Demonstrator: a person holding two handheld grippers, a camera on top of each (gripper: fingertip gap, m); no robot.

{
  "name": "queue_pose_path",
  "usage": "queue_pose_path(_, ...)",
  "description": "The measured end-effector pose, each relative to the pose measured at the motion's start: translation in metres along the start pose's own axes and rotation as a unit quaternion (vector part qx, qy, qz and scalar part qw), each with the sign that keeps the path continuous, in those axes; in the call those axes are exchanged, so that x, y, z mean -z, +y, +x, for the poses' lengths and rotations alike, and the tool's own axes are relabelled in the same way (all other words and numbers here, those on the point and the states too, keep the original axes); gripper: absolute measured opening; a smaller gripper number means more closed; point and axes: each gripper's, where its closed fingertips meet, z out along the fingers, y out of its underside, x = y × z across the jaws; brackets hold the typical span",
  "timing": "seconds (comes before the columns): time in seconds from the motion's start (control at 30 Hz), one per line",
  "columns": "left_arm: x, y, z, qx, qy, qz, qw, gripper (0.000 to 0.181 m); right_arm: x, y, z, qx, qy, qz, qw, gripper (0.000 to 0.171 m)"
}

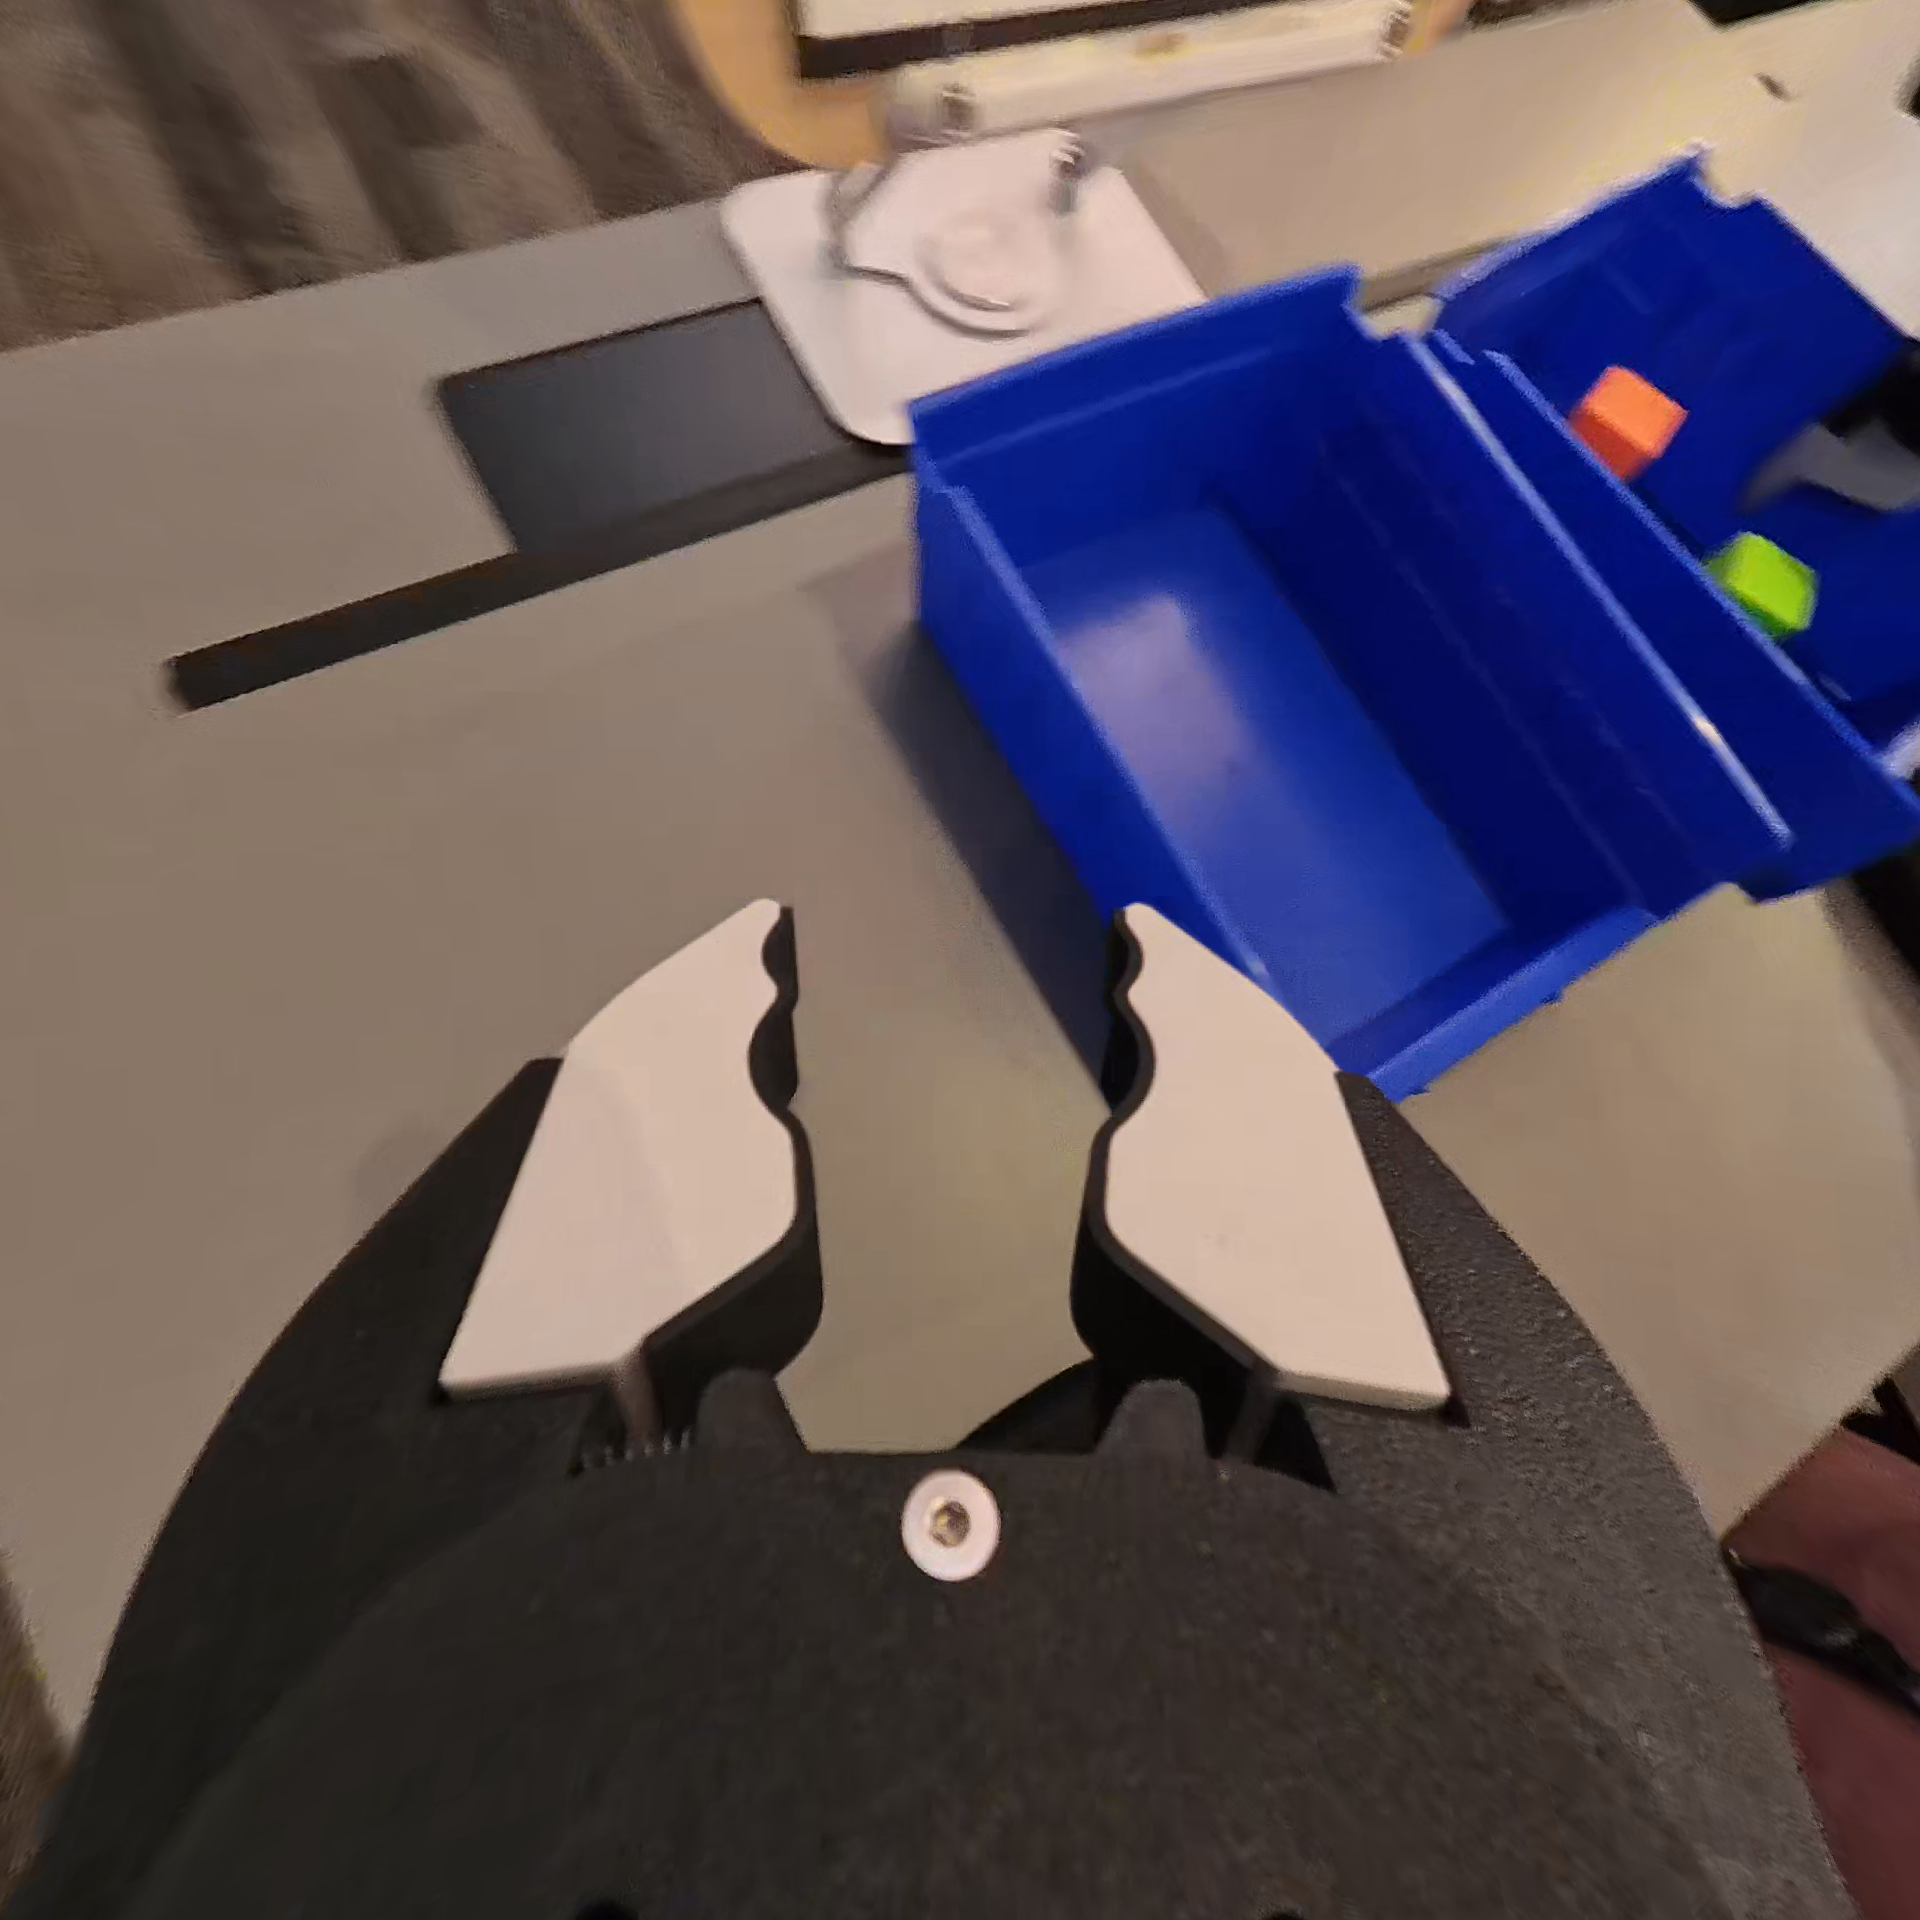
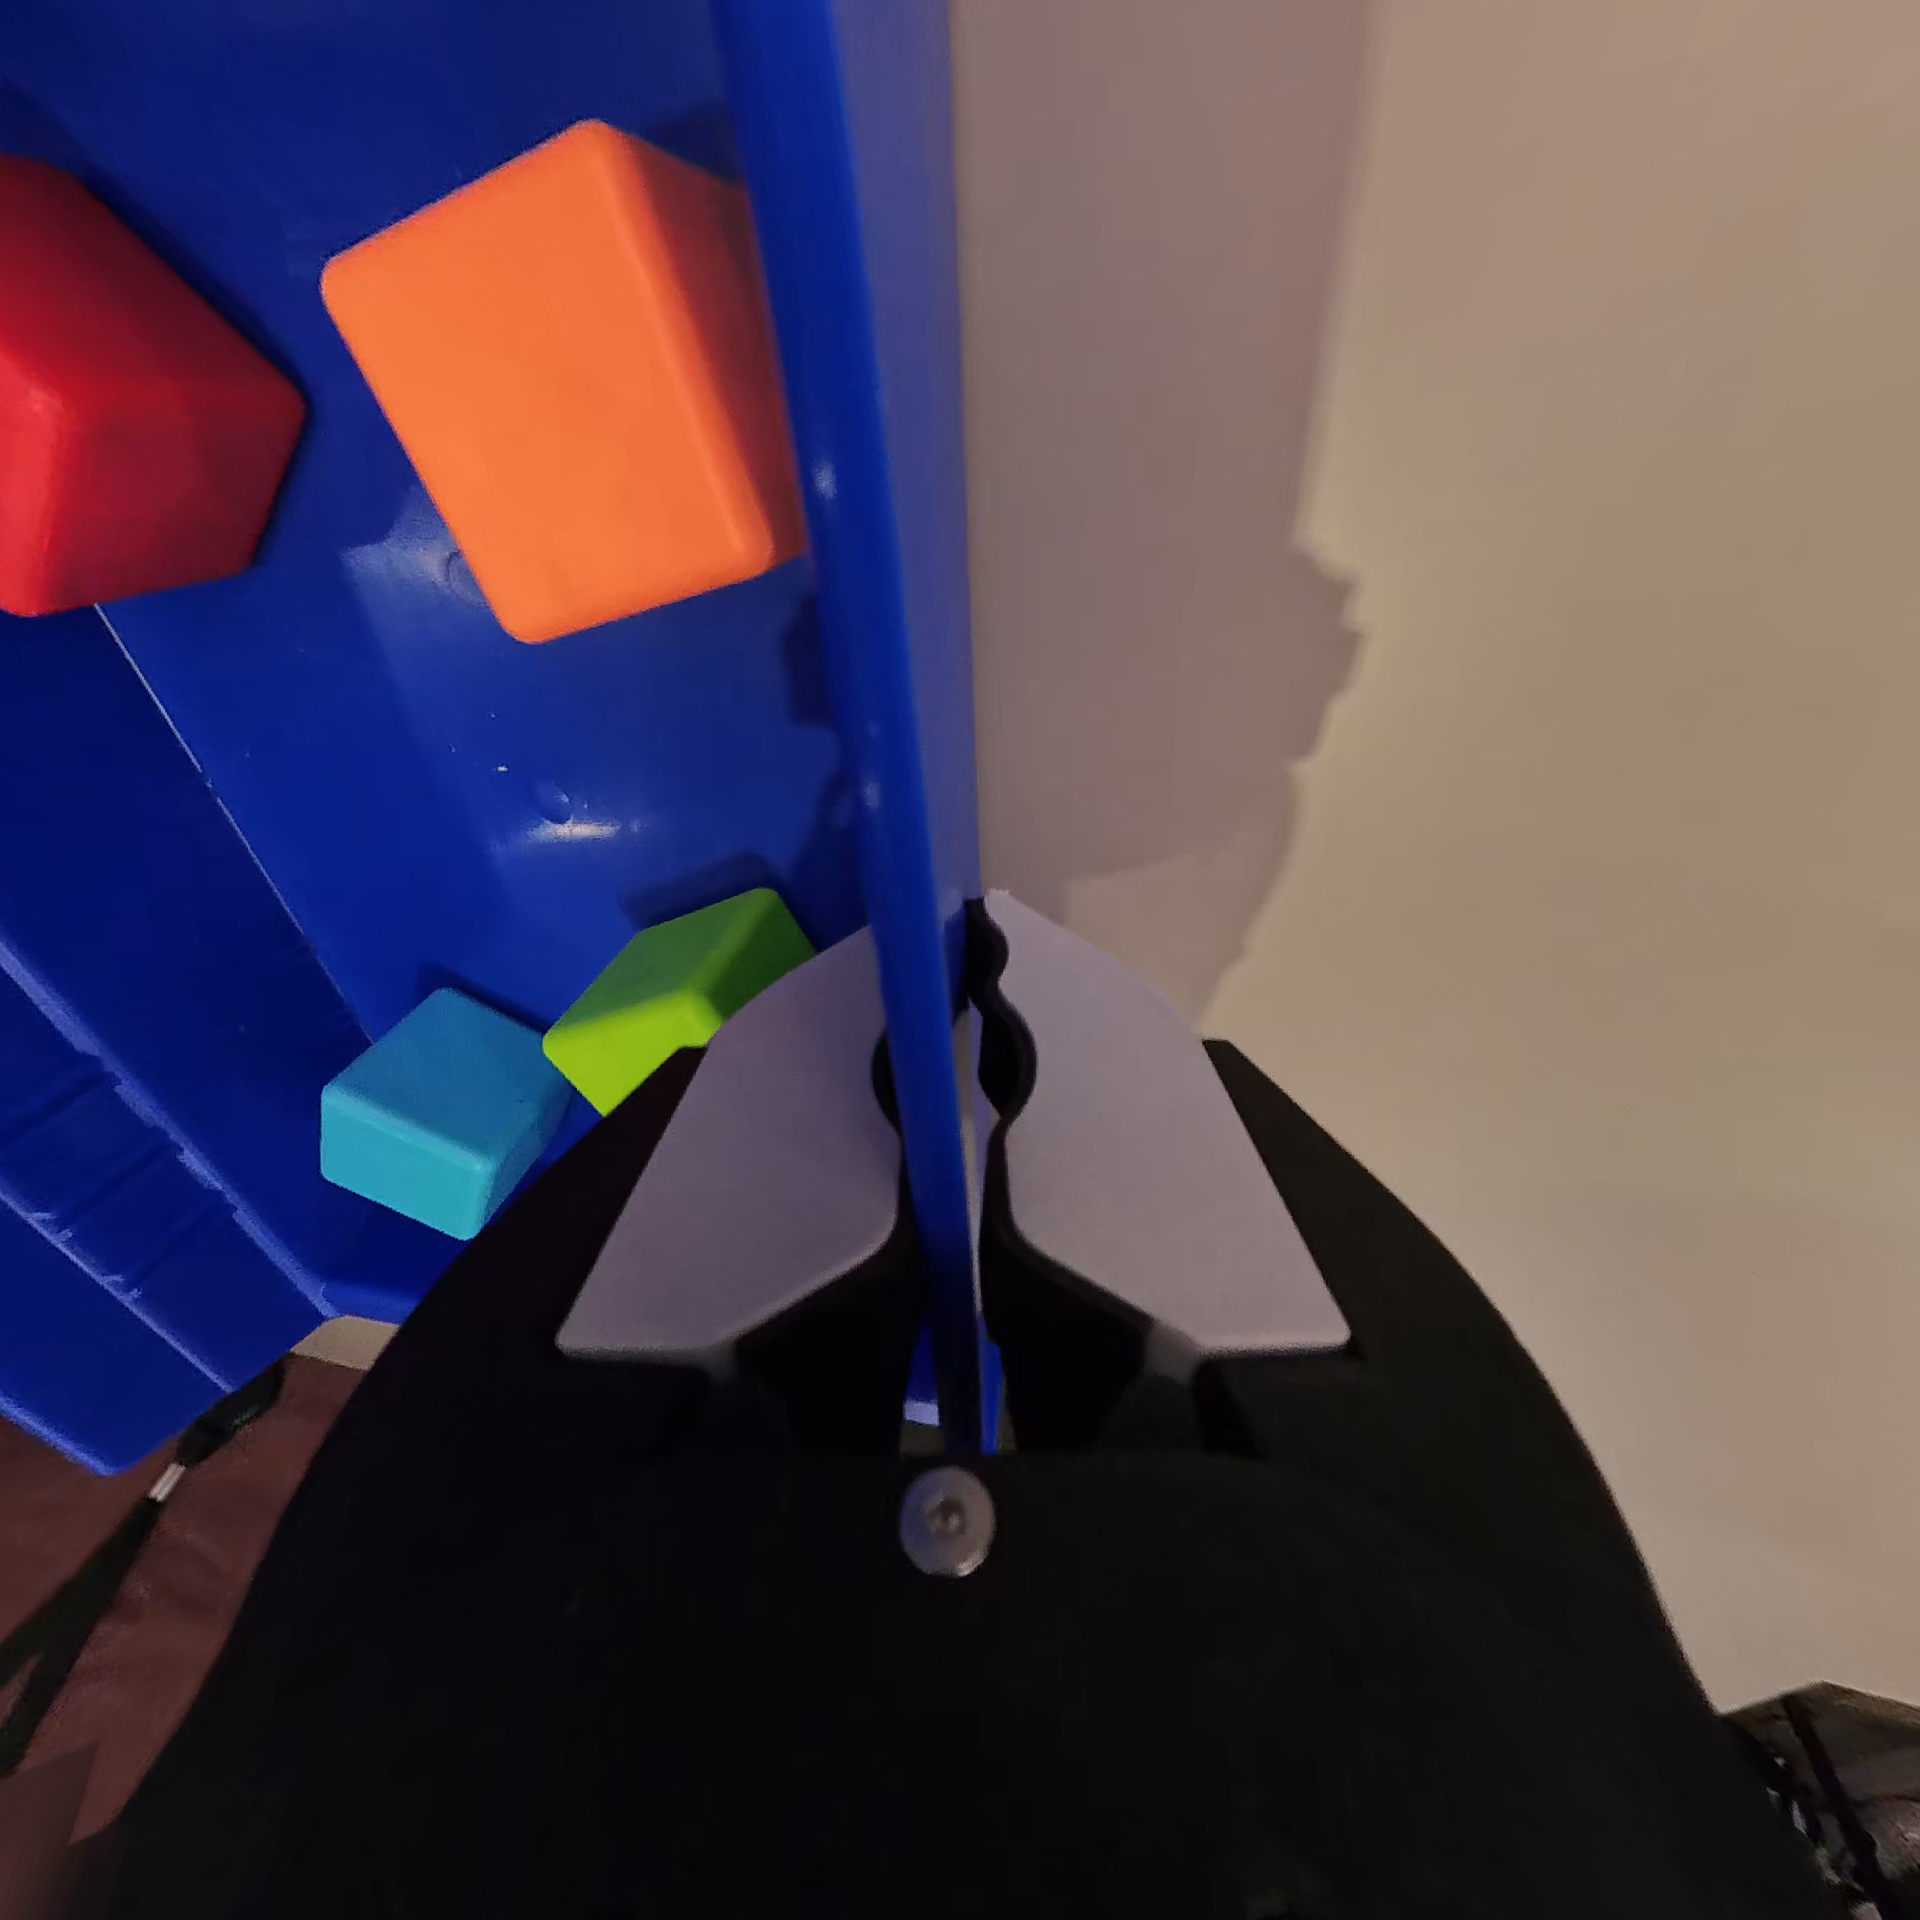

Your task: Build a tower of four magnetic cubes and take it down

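Four cubes sit loose in the blue bin [image 2: 436, 727] as the right gripper [image 2: 935, 935] clamps its side wall, probably steadying it, while the left gripper [image 1: 951, 914] hovers with fingers apart.

left claw [image 1: 951, 914] fingers spread | right claw [image 2: 925, 925] clamped tight

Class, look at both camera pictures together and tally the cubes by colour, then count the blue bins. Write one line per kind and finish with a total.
Red cube: 1
Orange cube: 1
Green cube: 1
Light blue cube: 1
Blue bin: 2, the empty bin and the bin with the cubes
Total: 6
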Motion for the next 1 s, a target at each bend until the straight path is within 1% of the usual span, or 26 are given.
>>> queue_pose_path(0.13,0.037,0.014,-0.051,0.045,-0.067,0.021,0.997,0.057,0.008,0.014,0.015,-0.011,-0.025,-0.005,1.000,0.007)
queue_pose_path(0.23,0.059,0.024,-0.089,0.100,-0.107,0.047,0.988,0.053,0.024,0.021,0.019,-0.021,-0.047,0.010,0.999,0.007)
queue_pose_path(0.37,0.076,0.038,-0.117,0.134,-0.139,0.057,0.979,0.052,0.069,0.020,0.014,-0.021,-0.013,0.023,0.999,0.007)
queue_pose_path(0.43,0.081,0.045,-0.126,0.144,-0.154,0.055,0.976,0.053,0.095,0.015,0.001,-0.008,0.016,0.020,1.000,0.007)
queue_pose_path(0.5,0.084,0.051,-0.132,0.155,-0.163,0.051,0.973,0.053,0.118,0.005,-0.022,0.010,0.040,0.018,0.999,0.007)
queue_pose_path(0.63,0.086,0.059,-0.140,0.163,-0.176,0.039,0.970,0.053,0.153,-0.031,-0.094,0.059,0.049,0.038,0.996,0.007)
queue_pose_path(0.73,0.087,0.067,-0.145,0.168,-0.194,0.021,0.966,0.053,0.161,-0.055,-0.168,0.111,0.024,0.042,0.993,0.007)
queue_pose_path(0.87,0.089,0.074,-0.149,0.173,-0.199,0.013,0.964,0.053,0.146,-0.077,-0.280,0.195,0.000,0.018,0.981,0.007)
queue_pose_path(1.0,0.099,0.080,-0.157,0.191,-0.211,0.019,0.958,0.054,0.109,-0.088,-0.388,0.273,-0.010,-0.019,0.962,0.007)
